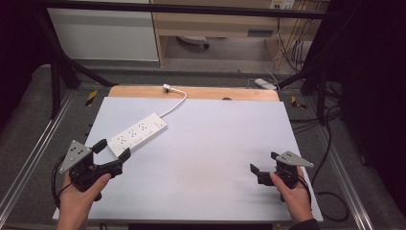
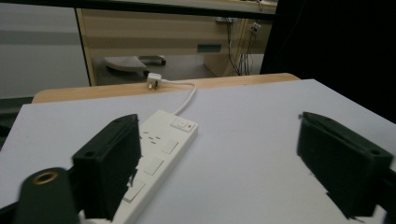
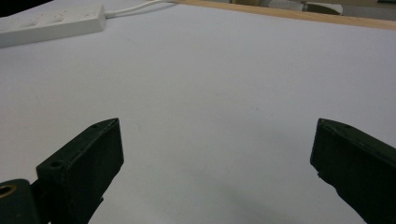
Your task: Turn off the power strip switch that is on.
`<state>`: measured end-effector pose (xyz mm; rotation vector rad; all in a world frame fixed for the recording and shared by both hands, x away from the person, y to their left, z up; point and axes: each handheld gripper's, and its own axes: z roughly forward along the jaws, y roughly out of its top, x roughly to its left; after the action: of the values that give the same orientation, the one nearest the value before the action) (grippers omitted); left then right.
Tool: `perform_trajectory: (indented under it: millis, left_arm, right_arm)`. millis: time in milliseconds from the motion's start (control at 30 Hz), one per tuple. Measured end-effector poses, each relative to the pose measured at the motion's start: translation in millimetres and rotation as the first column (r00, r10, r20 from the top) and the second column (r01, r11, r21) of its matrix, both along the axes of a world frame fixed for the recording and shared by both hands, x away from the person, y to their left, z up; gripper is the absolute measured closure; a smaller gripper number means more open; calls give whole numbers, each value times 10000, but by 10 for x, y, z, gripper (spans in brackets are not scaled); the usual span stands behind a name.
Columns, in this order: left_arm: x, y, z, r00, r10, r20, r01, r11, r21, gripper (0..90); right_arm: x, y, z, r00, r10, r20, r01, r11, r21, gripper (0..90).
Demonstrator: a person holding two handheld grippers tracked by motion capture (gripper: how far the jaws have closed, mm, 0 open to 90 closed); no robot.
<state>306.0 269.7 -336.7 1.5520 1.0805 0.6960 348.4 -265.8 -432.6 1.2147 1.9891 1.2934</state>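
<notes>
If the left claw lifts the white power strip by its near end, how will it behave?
The power strip looks like a rigid plastic bar, so it probably stays straight. Held at one end, the far end may sag or swing. Its cord seems floppy and would likely trail, tugging lightly.

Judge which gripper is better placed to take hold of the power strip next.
Left. The left gripper sits open at the near end of the power strip; the right gripper is far across the table, also open.
</notes>
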Motion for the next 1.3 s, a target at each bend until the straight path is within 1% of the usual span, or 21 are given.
perform_trajectory:
  millis: [67, 167, 200, 333, 367, 533, 767, 833, 933, 1000, 1133, 1200, 1300]
  left_arm:
    - [8, 6, 16, 10000, 29, 0, -29, 9999, -111, 231]
    - [15, 18, 37, 9998, 161, 142, -157, 9993, -332, 310]
    - [17, 23, 44, 9998, 156, 152, -151, 9993, -336, 331]
    - [41, 29, 57, 9997, 170, 149, -164, 9993, -337, 358]
    - [44, 30, 60, 9997, 156, 165, -150, 9992, -359, 378]
    - [59, 39, 74, 9996, 87, 255, -80, 9995, -299, 450]
    - [109, 62, 68, 9994, 20, 344, -11, 9997, -237, 625]
    - [127, 80, 71, 9993, 103, 372, -98, 9999, -129, 677]
    - [165, 113, 79, 9986, 228, 474, -220, 9996, -168, 745]
    - [193, 135, 86, 9982, 300, 520, -290, 9994, -195, 775]
    - [248, 166, 112, 9977, 316, 606, -310, 9995, -109, 841]
    - [281, 183, 124, 9980, 264, 572, -269, 9996, 81, 871]
    - [328, 207, 135, 9987, 217, 460, -226, 9996, 180, 896]
  right_arm:
    - [0, 1, 0, 10000, 1, -8, -1, 10000, 6, 30]
    - [0, -1, 0, 10000, -9, -3, 9, 10000, -6, 30]
    - [0, -2, 0, 10000, 0, -3, 0, 10000, 11, 30]
    - [-1, -2, 0, 10000, -13, -27, 13, 10000, 14, 30]
    - [-1, -2, 0, 10000, -19, -18, 19, 10000, 11, 31]
    - [-6, -4, 4, 10000, -28, -46, 28, 10000, 18, 31]
    - [-6, -6, 7, 10000, -36, -3, 36, 10000, 19, 32]
    - [-4, -8, 8, 10000, -70, -2, 70, 10000, 42, 32]
    - [-6, -10, 9, 10000, -94, -5, 94, 9999, 44, 33]
    - [-5, -10, 9, 10000, -96, 7, 96, 9999, 56, 33]
    - [-5, -10, 10, 9999, -104, 23, 104, 9999, 4, 33]
    - [-4, -14, 9, 9999, -115, 29, 115, 9999, 12, 33]
    - [-7, -19, 12, 9999, -105, 51, 105, 9999, 40, 32]
